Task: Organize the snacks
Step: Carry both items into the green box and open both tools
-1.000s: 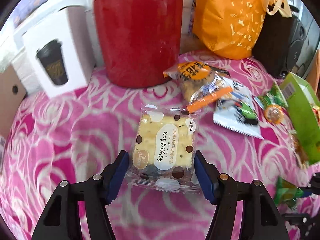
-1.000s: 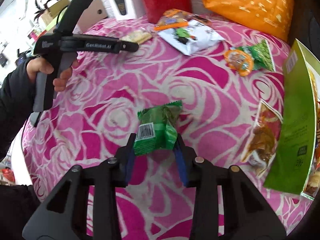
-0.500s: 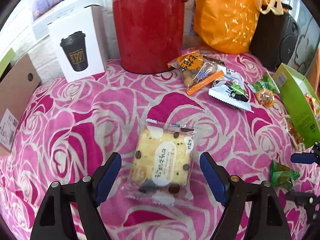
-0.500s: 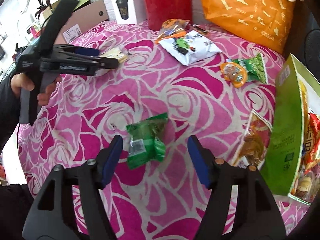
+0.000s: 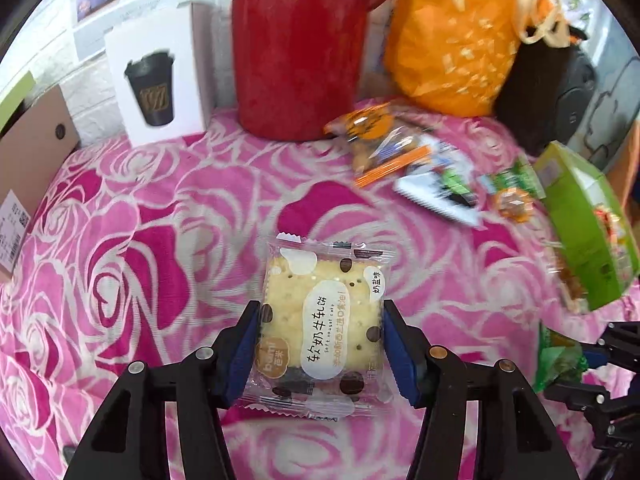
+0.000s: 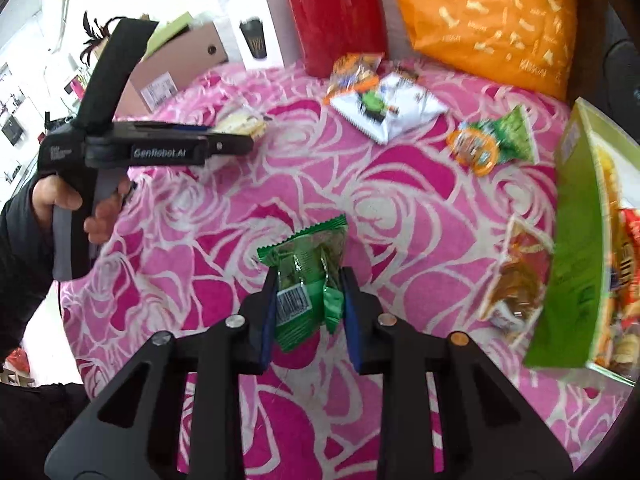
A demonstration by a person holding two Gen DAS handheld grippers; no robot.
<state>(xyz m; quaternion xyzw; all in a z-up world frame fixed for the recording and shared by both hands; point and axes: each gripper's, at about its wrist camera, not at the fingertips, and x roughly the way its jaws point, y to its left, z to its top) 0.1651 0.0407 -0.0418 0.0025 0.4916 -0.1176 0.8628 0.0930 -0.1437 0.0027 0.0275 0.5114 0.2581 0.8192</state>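
Note:
A clear packet with a yellow cracker (image 5: 316, 288) sits between the blue pads of my left gripper (image 5: 321, 312), which is shut on its two sides. From the right wrist view this left gripper (image 6: 240, 140) hovers over the pink rose cloth (image 6: 400, 208), the cracker packet (image 6: 244, 123) at its tip and a hand on its handle. My right gripper (image 6: 310, 280) is shut on a small green snack packet (image 6: 308, 252), barcode facing me. An open green box (image 6: 576, 240) holding several snacks stands at the right.
At the back stand a red jug (image 5: 300, 48), an orange bag (image 5: 452, 36), a white cup box (image 5: 160, 76) and a black speaker (image 5: 548, 88). Loose packets lie on the cloth: orange (image 6: 352, 74), white (image 6: 392, 108), green-orange (image 6: 492, 144), brown (image 6: 516, 272) beside the box.
Half a second ago both grippers stood open with the packets lying on the cloth. Both have since shut on their packets, as they were a second ago.

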